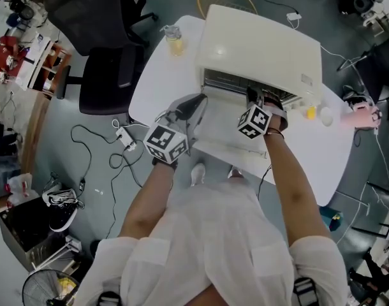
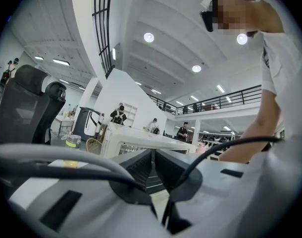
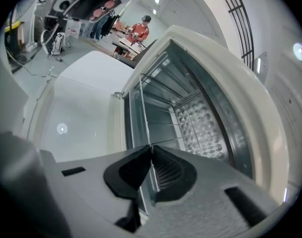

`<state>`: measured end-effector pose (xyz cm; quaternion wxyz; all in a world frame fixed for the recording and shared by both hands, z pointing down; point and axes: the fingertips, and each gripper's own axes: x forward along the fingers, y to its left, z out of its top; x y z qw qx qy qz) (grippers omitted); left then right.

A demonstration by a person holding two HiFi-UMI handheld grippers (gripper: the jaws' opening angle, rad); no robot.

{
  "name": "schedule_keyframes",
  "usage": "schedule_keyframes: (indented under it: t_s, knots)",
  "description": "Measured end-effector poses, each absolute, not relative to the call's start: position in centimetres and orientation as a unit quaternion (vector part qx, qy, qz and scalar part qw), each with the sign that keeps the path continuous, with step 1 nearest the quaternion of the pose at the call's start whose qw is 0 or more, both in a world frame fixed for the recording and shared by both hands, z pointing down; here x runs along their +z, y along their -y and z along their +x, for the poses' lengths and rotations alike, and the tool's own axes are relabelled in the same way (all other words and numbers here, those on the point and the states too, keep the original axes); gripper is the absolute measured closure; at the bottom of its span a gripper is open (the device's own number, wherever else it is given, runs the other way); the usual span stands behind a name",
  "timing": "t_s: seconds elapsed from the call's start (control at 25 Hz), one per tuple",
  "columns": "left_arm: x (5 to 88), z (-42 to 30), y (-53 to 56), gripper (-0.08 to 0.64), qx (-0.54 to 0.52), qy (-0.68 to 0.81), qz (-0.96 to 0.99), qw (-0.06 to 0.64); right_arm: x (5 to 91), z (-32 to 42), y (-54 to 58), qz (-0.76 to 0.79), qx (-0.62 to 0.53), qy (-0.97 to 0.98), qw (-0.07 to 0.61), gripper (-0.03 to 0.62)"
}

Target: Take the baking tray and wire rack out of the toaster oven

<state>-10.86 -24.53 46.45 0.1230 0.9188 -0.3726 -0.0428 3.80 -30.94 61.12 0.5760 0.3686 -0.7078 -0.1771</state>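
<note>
The person's white shirt [image 1: 213, 247] fills the bottom of the head view, with both bare forearms reaching forward over a rounded white table [image 1: 153, 88]. A black mesh-backed office chair [image 1: 105, 62] stands on the floor off the table's left end.

On the table sits the cream-coloured, box-shaped toaster oven [image 1: 264, 46]. Its long axis runs across the table and its mouth faces the person. Its glass-paned door [image 1: 229, 132] is folded down flat towards them.

The thin metal wire rack [image 3: 141, 108] is inside the oven cavity. Its front rod runs along the width of the mouth, parallel to the door's hinge edge, and its cross wires run back towards a dimpled metal surface deeper in.

The right gripper [image 3: 151, 149] slants down into the oven mouth. Its jaws are nearly together, pinched on the rack's front rod.

The left gripper [image 2: 152, 155] is held level over the left part of the lowered door. Its jaws are pressed together with nothing between them.

A small clear bottle of yellow liquid [image 1: 174, 41] stands near the oven's left end.
</note>
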Motion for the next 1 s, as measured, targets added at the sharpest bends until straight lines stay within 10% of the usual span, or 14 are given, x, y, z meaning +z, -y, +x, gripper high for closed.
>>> schedule_keyframes:
  t_s: [1.0]
  knots:
    - [46.4,-11.5,22.4,0.540,-0.038,0.368,0.921,0.124,61.0,2.8,25.7,0.366,-0.179,0.716,0.567,0.574]
